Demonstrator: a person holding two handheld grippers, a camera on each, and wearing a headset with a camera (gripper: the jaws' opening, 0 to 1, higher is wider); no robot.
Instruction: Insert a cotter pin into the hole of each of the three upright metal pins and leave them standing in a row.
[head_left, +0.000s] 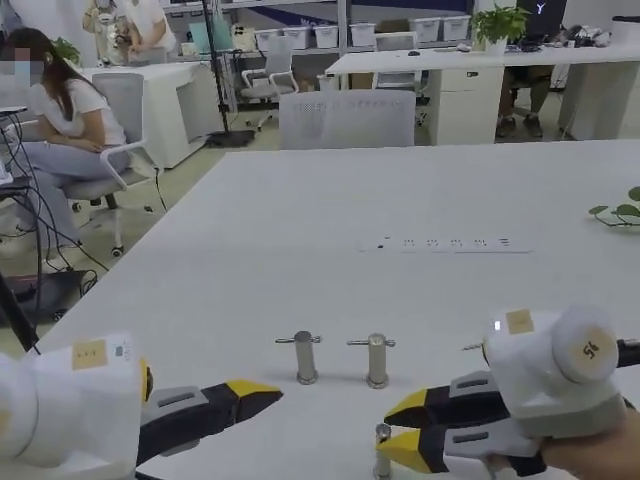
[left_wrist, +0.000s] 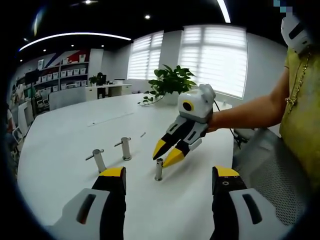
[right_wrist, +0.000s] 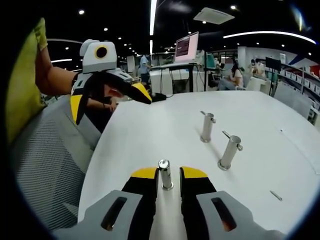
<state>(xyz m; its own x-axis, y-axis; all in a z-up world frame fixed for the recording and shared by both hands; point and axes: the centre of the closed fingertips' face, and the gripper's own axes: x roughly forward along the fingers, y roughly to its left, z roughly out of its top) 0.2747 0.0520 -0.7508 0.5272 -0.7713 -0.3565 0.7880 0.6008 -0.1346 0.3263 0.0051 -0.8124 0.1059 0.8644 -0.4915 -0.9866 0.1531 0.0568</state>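
Two upright metal pins (head_left: 305, 357) (head_left: 376, 360) stand side by side on the white table (head_left: 300, 250), each with a cotter pin through its top. A third, bare pin (head_left: 382, 440) stands nearer me. My right gripper (head_left: 392, 428) is open, and in the right gripper view (right_wrist: 169, 172) its yellow-tipped jaws flank that bare pin (right_wrist: 165, 174) with a small gap on each side. My left gripper (head_left: 255, 395) hovers at the lower left, its jaws wide apart (left_wrist: 169, 172) and nothing in them. A loose cotter pin (right_wrist: 275, 195) lies on the table beyond the row.
A white power strip (head_left: 445, 243) lies farther back on the table, and plant leaves (head_left: 622, 211) reach in at the right edge. A grey mesh chair (right_wrist: 45, 165) stands by the near table edge. A person sits at the far left (head_left: 60, 110).
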